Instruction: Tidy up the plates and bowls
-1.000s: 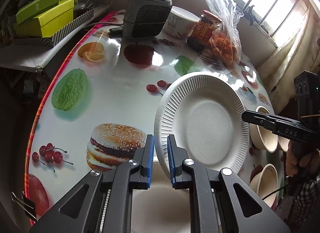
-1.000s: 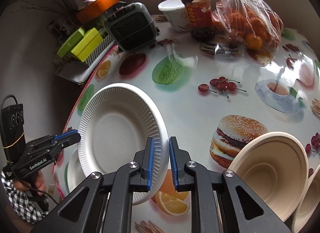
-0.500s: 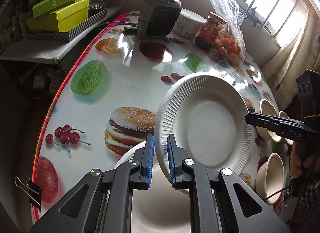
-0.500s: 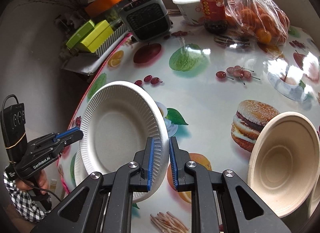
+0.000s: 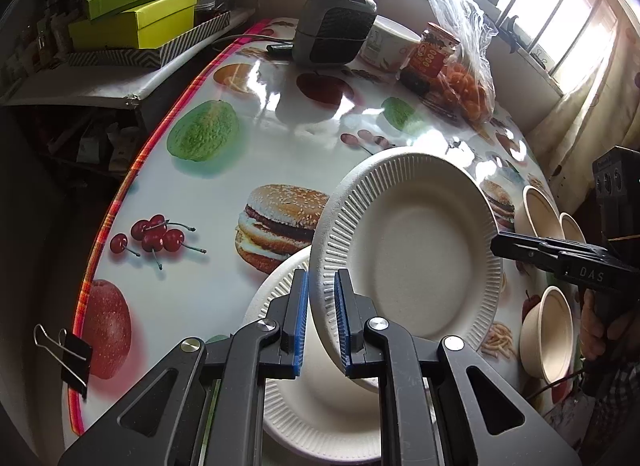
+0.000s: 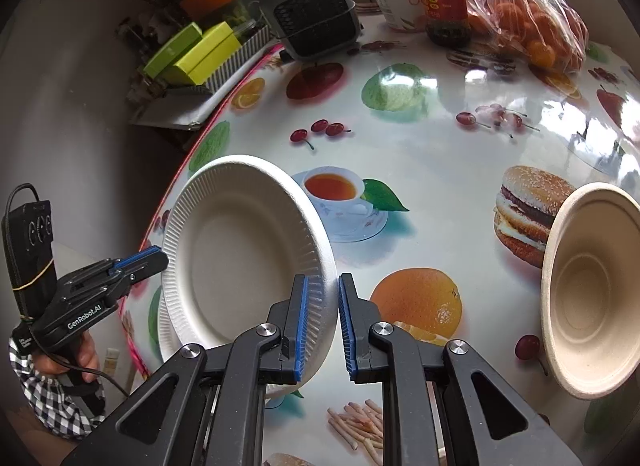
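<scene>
Both tongs clamped nearly shut on opposite rim edges of paper plate (image 5: pixel 416 262): left gripper (image 5: pixel 322 322), right gripper (image 6: pixel 322 326). Plate hung tilted above second plate (image 5: pixel 316 406) under left tongs. Judged light, flimsy, bendable; ribbed rim best hold.

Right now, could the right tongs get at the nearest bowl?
Probably not yet: the right tongs are shut on the plate's rim, shared with the left tongs. The bowl itself stands unobstructed beside them.
</scene>
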The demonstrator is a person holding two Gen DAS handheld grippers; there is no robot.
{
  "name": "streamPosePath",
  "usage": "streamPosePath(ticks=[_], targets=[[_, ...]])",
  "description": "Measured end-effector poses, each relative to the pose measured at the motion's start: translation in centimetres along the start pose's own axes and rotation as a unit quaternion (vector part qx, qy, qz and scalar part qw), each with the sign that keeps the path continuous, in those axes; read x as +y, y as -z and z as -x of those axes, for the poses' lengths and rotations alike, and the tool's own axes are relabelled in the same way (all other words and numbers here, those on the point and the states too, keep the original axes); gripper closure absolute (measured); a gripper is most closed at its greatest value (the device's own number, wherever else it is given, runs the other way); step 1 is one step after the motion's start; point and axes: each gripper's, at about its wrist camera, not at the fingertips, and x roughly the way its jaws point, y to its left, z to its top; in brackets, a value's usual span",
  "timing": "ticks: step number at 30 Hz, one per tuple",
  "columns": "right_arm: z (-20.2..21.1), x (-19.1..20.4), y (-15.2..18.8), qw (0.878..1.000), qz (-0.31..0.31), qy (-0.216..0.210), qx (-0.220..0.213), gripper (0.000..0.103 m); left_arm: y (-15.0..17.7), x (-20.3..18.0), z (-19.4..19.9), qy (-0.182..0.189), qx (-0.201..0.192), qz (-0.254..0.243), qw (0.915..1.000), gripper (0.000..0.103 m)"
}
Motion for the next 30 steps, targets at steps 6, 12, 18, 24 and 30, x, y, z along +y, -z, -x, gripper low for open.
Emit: streamPosePath(ticks=[6, 12, 18, 24, 30], targets=[[-0.5, 0.7, 0.7, 1.0, 0.005, -0.001, 0.008, 0.088, 0.7, 0.4, 0.5, -0.006, 0.001, -0.001, 1.0, 0.089], [-0.9, 1.5, 1.4, 1.0, 0.01, -0.004, 0.016, 0.088, 1.5, 1.0, 0.7, -0.01, 0.004, 0.003, 0.9999, 0.089], [-1.4, 1.9, 2.1, 1.0, 0.013, -0.004, 0.025, 0.088, 2.3, 1.4, 0.6, -0.014, 0.01, 0.006, 0.9998, 0.089], [-1.6, 2.6, 2.4, 0.999, 0.017, -0.006, 0.029, 0.088, 3.0, 2.0, 0.9, -0.015, 0.01, 0.013, 0.9998, 0.089], [-1.7, 3.4, 2.6, 0.999, 0.025, -0.008, 0.032, 0.088, 3.6, 2.7, 1.1, -0.017, 0.013, 0.021, 0.9996, 0.089]])
